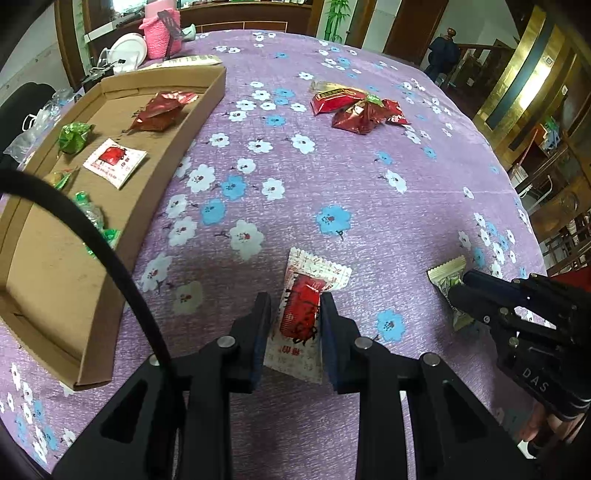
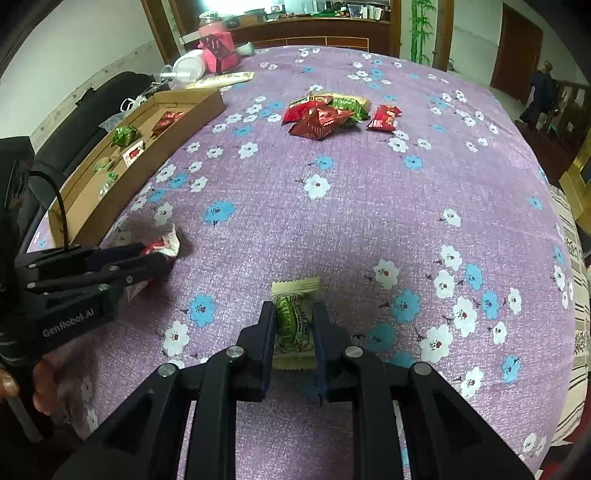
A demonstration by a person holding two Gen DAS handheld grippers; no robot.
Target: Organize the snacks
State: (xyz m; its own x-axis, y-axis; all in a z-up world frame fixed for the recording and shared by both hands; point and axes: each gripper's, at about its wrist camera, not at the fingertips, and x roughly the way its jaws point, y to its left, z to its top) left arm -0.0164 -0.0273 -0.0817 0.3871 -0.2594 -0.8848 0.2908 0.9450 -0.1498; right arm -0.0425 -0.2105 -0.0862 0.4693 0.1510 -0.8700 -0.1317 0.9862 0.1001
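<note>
My left gripper (image 1: 295, 299) is shut on a white packet with a red centre (image 1: 301, 314), just above the purple flowered tablecloth; it also shows in the right wrist view (image 2: 162, 247). My right gripper (image 2: 294, 308) is shut on a beige packet with green print (image 2: 294, 325); the same packet shows in the left wrist view (image 1: 448, 286). A cardboard tray (image 1: 170, 155) on the left holds a red packet (image 1: 162, 110), green candies (image 1: 75, 136) and a white packet (image 1: 114, 160). A pile of red and green snacks (image 1: 354, 107) lies farther back.
A pink knitted holder (image 1: 162, 29), a white plate (image 1: 127, 50) and a long beige wrapper (image 1: 184, 61) sit at the table's far left. A black cable (image 1: 110, 258) crosses the tray. The table edge curves away on the right.
</note>
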